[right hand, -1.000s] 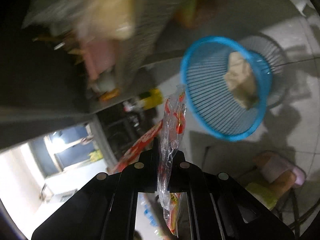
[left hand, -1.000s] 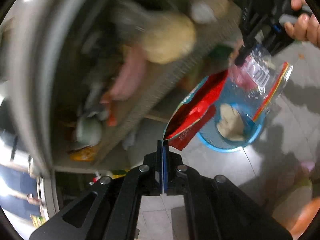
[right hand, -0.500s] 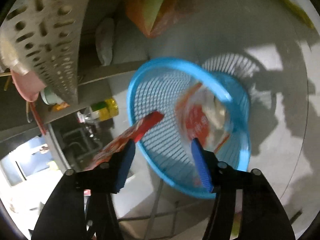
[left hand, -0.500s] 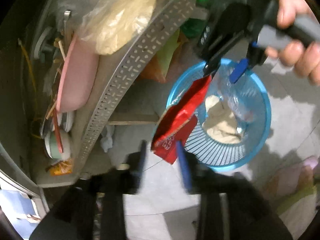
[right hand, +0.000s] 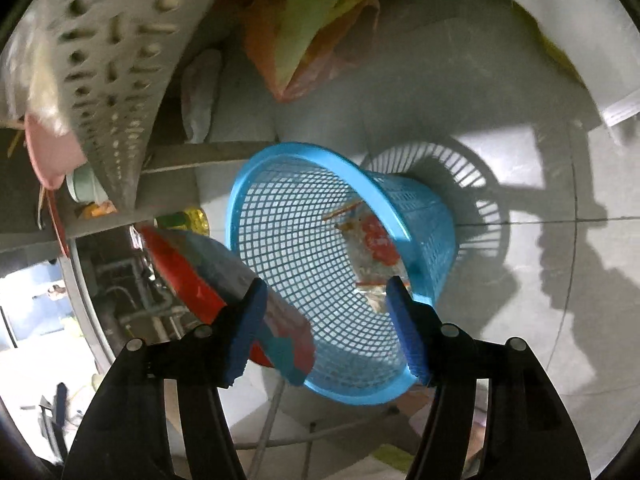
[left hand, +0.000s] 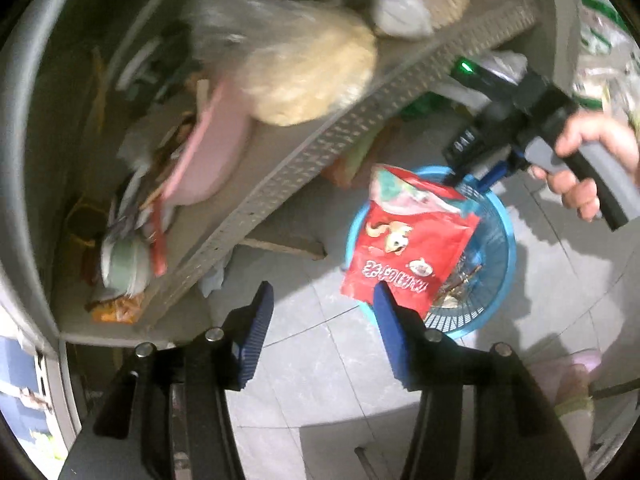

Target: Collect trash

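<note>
A blue mesh basket (left hand: pixel 498 264) stands on the tiled floor; it also shows in the right wrist view (right hand: pixel 280 168). A red snack bag (left hand: pixel 408 244) hangs loose in the air over its near rim, and shows in the right wrist view (right hand: pixel 188 264) beside the basket. A clear plastic wrapper with red print (right hand: pixel 372 248) lies inside the basket. My left gripper (left hand: pixel 322 322) is open and empty, just short of the red bag. My right gripper (right hand: pixel 324 300) is open and empty above the basket; it also shows in the left wrist view (left hand: pixel 476 176).
A perforated metal shelf (left hand: pixel 340 136) runs beside the basket, loaded with a bag of pale stuff (left hand: pixel 308 76), a pink tray (left hand: pixel 208 152) and small clutter. Orange and green bags (right hand: pixel 316 20) lie on the floor behind the basket.
Both grippers have opened. The clear wrapper dropped from the right gripper into the basket. The red bag left the left gripper and is falling toward the basket.
</note>
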